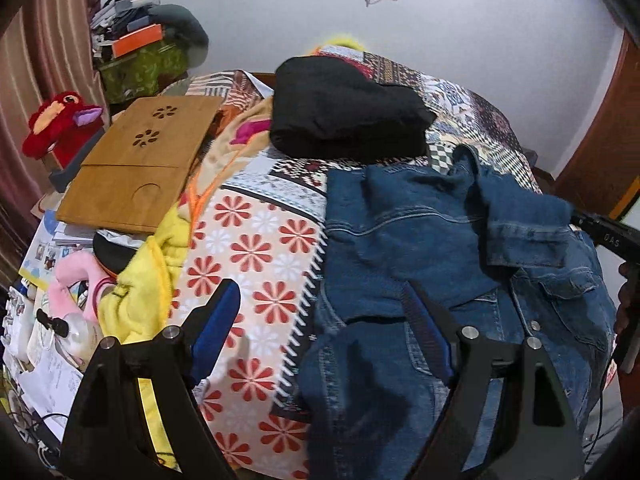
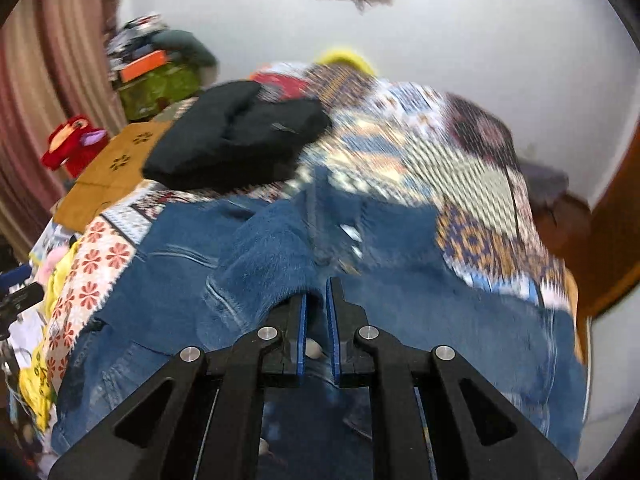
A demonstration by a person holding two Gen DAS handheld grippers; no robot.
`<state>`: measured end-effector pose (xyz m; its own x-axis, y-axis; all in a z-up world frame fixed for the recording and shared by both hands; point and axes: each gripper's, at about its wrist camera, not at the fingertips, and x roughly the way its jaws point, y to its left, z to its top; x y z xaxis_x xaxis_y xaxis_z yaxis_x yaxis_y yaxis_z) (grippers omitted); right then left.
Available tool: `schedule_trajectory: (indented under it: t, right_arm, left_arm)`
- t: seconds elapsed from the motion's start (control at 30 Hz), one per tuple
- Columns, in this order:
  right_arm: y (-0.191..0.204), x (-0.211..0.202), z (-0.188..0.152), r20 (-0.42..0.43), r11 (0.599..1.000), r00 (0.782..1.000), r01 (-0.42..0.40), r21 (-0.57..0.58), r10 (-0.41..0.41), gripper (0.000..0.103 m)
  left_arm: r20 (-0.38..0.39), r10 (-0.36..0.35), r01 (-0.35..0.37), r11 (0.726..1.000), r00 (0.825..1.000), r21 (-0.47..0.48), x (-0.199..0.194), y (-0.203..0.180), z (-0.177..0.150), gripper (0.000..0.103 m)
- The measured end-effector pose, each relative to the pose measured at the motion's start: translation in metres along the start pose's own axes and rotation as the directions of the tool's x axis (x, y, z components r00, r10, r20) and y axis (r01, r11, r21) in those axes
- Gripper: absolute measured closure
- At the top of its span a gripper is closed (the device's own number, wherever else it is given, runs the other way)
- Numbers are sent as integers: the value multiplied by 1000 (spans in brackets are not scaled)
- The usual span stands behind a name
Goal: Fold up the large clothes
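**Denim jacket half-folded on the bed**

Denim jacket (image 1: 448, 264) lies on the patterned bedspread (image 1: 256, 240), near a folded black garment (image 1: 344, 112). Right gripper (image 2: 317, 312) pinches a denim sleeve fold; thick cloth might slip free. Left gripper (image 1: 320, 320) hangs spread, holding nothing. Only the right view shows the pinch; the left shows the jacket's pocket side.

Both claws, left claw (image 1: 324, 312) and right claw (image 2: 317, 300), are black with blue pads and silver screws.

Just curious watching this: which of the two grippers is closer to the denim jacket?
Right. The right gripper is pinching a fold of the denim jacket; the left gripper hovers open over the jacket's left edge.
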<state>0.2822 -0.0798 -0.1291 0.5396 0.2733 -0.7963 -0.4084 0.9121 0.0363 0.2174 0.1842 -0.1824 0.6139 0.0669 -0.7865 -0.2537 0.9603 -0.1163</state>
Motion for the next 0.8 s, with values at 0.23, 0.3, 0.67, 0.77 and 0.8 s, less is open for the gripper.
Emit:
schedule_trajectory:
  t: [0.23,0.3,0.67,0.77,0.8]
  right_arm:
    - [-31,-5,-28,-48,998,997,58,-32,-60,95]
    - [-31,-16,-33,-34,997,998,50,-52,-51,94]
    - [18,-10,-27,-61,977,997,-56,-206,44,43]
    - [33,10,-24,-100,969,995,-51,-243,27,43]
    - [37,22,-22,-124,966,992,-43,-254,12,43]
  left_arm:
    - [-39,-15,17,999,999,52,15,-30,1,20]
    - [-53,-17,21,997,998,71,21,-39,1,20]
    - [-93,-63,75,988,994,132,39,-72,-3,20]
    - [-103,-63,76,988,993,136,41,-71,-7,20]
    - [-106,-62,76,988,992,135,42,-70,-7,20]
